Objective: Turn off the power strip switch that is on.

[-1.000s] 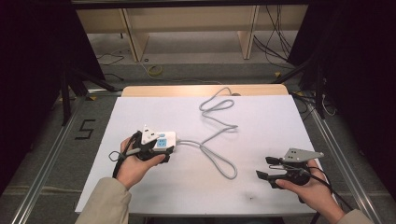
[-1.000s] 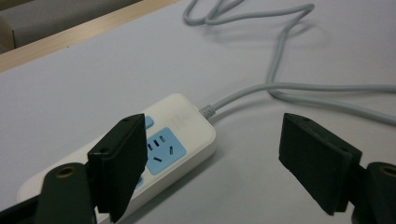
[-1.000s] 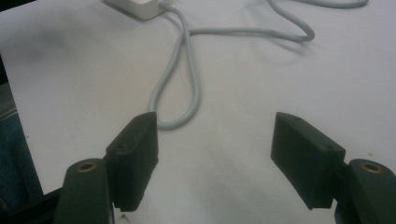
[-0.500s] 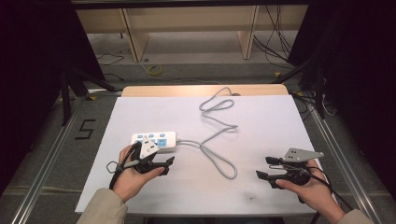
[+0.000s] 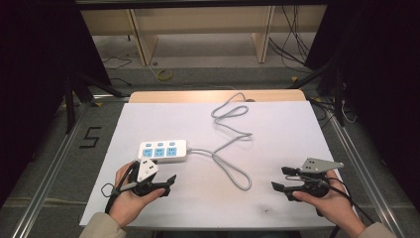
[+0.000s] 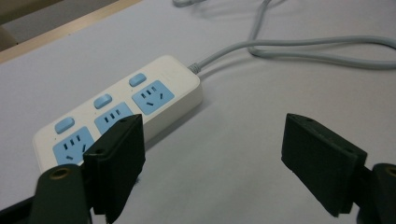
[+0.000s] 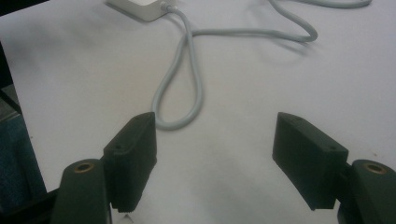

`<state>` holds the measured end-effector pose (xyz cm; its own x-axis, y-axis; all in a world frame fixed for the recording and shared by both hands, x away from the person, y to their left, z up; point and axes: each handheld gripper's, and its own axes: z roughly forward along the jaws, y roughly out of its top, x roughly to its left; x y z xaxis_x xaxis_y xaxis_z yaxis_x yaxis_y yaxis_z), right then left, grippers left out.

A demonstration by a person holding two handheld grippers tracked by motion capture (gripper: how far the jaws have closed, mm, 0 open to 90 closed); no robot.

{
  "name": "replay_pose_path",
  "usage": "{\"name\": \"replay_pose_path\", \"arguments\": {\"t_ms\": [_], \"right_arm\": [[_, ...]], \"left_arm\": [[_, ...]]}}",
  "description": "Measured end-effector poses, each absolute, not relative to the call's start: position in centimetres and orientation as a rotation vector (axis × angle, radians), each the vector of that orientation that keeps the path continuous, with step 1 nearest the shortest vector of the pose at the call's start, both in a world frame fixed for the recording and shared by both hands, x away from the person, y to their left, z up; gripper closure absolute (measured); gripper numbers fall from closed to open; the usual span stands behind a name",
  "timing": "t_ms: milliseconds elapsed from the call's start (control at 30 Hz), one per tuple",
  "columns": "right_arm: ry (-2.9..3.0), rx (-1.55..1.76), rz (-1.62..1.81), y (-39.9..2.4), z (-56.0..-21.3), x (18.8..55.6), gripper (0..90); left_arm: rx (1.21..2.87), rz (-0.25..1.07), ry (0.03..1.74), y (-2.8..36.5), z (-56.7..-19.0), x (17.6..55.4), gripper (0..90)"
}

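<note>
A white power strip (image 5: 162, 151) with three blue sockets and blue switches lies flat on the white table (image 5: 277, 124), left of centre. Its grey cable (image 5: 233, 148) runs right in a loop, then curls toward the far edge. My left gripper (image 5: 167, 184) sits just in front of the strip, apart from it and open with nothing between its jaws. In the left gripper view the power strip (image 6: 116, 107) lies beyond the left jaw of the open left gripper (image 6: 210, 158). My right gripper (image 5: 279, 178) is open and empty at the near right. Its own view shows the right gripper (image 7: 215, 154) facing the cable loop (image 7: 180, 93).
A wooden strip (image 5: 213, 95) borders the table's far edge, with shelving legs and floor cables beyond. Metal rails run along both sides of the table. A "5" is marked on the floor (image 5: 90, 137) to the left.
One second ago my left gripper was at the power strip. It has since drawn back toward the near edge, leaving the strip flat on the table. The right gripper has barely moved.
</note>
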<state>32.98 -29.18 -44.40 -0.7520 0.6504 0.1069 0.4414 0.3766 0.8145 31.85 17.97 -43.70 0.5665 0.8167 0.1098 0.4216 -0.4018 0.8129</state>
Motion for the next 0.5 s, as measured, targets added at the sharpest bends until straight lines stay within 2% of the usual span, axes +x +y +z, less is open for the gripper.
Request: {"name": "replay_pose_path", "arguments": {"t_ms": [500], "right_arm": [[2.408, 0.959, 1.316, -29.2, -44.4, 32.9, 30.8]], "left_arm": [[2.041, 0.665, 1.05, 19.5, -45.3, 30.2, 21.1]]}}
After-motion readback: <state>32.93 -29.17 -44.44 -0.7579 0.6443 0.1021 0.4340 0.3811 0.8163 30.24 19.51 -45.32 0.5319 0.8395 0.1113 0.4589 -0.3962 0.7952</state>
